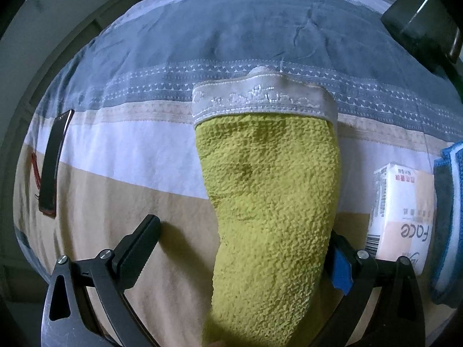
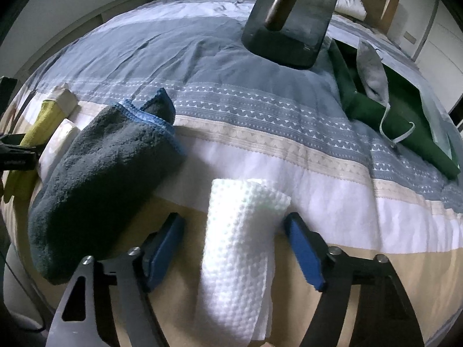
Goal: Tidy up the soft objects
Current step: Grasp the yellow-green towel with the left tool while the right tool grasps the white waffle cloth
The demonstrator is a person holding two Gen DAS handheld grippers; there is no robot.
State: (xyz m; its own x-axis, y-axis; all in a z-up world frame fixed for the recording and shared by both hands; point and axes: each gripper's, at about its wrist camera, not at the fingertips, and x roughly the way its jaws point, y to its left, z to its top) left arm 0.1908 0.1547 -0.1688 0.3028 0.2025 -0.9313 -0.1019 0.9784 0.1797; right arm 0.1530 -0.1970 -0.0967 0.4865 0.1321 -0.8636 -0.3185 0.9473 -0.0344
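Note:
A yellow-green towel with a white woven band at its far end lies lengthwise on the striped bedspread. My left gripper stands open around its near part; the left pad is well clear, while the towel's edge hides part of the right pad. A folded white waffle cloth lies between the blue pads of my right gripper. That gripper is open, with a gap on each side of the cloth. A grey towel with blue edging lies just left of it.
A tissue pack sits between the yellow towel and the grey towel. A dark phone lies at the bed's left. A green cloth with a grey face mask is far right. A dark stand base rests mid-bed.

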